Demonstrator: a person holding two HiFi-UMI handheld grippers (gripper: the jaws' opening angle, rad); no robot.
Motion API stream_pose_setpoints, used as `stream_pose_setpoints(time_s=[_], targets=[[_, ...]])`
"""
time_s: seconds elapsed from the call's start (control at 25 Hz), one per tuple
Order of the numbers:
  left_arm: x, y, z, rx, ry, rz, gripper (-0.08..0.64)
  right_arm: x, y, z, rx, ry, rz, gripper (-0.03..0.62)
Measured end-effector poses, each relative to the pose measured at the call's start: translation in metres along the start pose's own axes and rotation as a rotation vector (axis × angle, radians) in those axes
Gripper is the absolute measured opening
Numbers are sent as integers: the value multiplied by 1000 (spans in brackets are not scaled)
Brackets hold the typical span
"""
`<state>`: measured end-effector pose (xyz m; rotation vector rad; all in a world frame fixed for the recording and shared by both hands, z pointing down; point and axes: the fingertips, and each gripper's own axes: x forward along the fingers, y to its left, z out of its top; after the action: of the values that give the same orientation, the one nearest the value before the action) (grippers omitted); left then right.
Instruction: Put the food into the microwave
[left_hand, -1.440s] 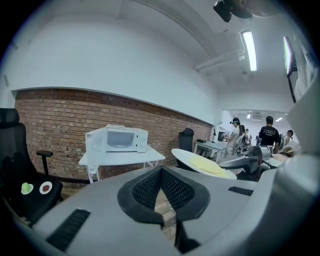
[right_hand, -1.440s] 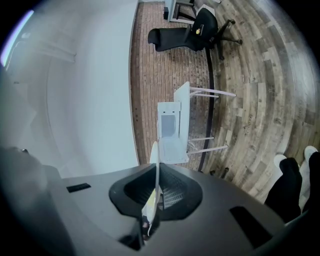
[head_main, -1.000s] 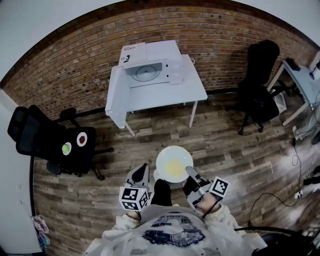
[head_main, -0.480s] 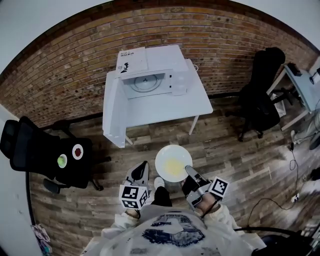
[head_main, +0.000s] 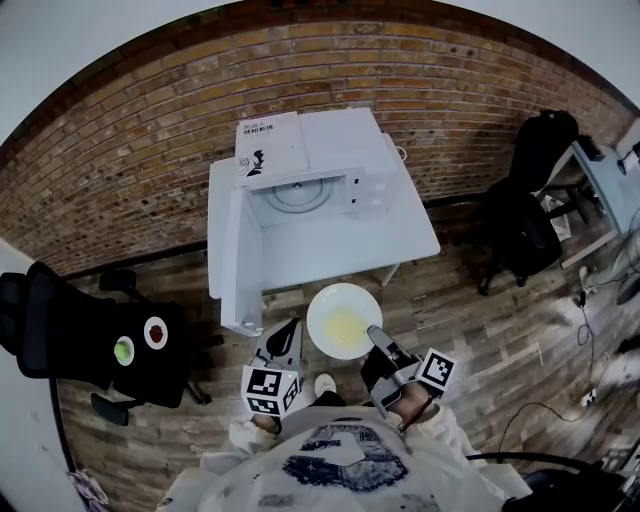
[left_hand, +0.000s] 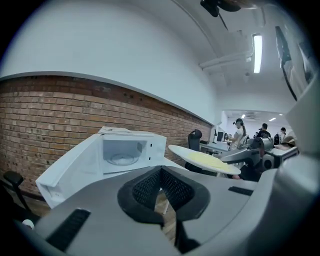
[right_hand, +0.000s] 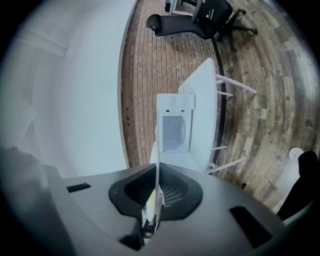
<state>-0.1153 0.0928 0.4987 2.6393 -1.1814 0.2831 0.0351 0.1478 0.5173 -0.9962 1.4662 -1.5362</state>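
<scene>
A white plate (head_main: 343, 320) with a flat yellow food (head_main: 345, 325) on it is held level in front of me, near the front edge of the white table (head_main: 400, 235). My right gripper (head_main: 374, 338) is shut on the plate's near rim; in the right gripper view the plate (right_hand: 157, 165) runs edge-on between the jaws. My left gripper (head_main: 285, 337) is shut and holds nothing, just left of the plate (left_hand: 200, 159). The white microwave (head_main: 310, 175) stands on the table with its door (head_main: 232, 255) swung open to the left and its glass turntable (left_hand: 121, 159) showing.
A black office chair (head_main: 100, 340) carrying small dishes stands at the left. Another black chair (head_main: 525, 220) and a desk (head_main: 610, 165) are at the right. A brick wall (head_main: 120, 170) runs behind the table. People stand far off in the left gripper view.
I have come closer to the table: microwave and table have grown and moved toward me. The plate is still held by the right gripper and now reaches the table's front edge.
</scene>
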Motion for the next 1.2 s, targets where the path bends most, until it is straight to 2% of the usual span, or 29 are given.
stream_pose_setpoints(time_s=[0.52,0.88,1.2], targets=[[28,34,7,-28,8,-6,8,43,4,10,-13,0,-25,25],[51,57,13,-35,16,49,8,81,-7,28,6,46,-40,25],[94,76,24,-51,23,98,8,126,-10,65,17,95,-51,25]])
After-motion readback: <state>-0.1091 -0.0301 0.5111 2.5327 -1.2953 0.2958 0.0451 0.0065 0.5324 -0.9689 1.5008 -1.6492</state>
